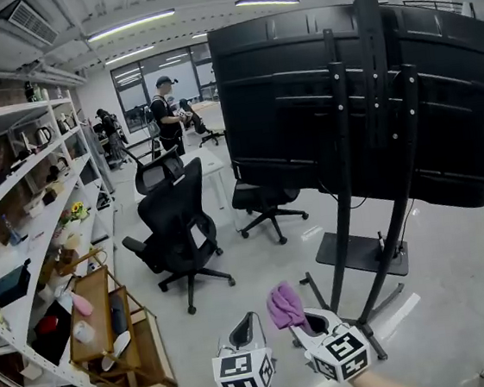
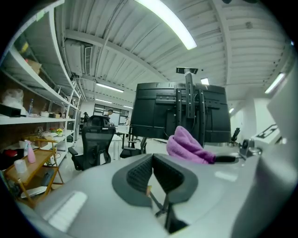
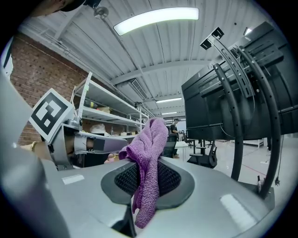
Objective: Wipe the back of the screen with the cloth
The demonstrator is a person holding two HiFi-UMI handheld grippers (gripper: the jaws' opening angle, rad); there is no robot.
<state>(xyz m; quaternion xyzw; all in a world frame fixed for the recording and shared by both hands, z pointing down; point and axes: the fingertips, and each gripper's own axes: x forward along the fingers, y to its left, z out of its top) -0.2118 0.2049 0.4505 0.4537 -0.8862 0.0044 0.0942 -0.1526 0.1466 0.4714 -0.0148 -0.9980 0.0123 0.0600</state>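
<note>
The big black screen [image 1: 362, 105] stands on a wheeled floor stand [image 1: 358, 257] with its ribbed back and mounting rails toward me. A purple cloth [image 1: 284, 306] is pinched in my right gripper [image 1: 301, 318], low in the head view and well short of the screen. In the right gripper view the cloth [image 3: 148, 162] hangs between the shut jaws, with the screen back [image 3: 223, 102] at the right. My left gripper [image 1: 247, 329] sits beside it with its jaws shut on nothing. The left gripper view shows the cloth [image 2: 186, 145] and the screen [image 2: 179, 111] ahead.
Two black office chairs [image 1: 175, 226] stand on the floor left of the stand. White shelves [image 1: 26, 204] loaded with items and a wooden cart [image 1: 110, 333] line the left side. A person [image 1: 166, 114] stands far back near desks.
</note>
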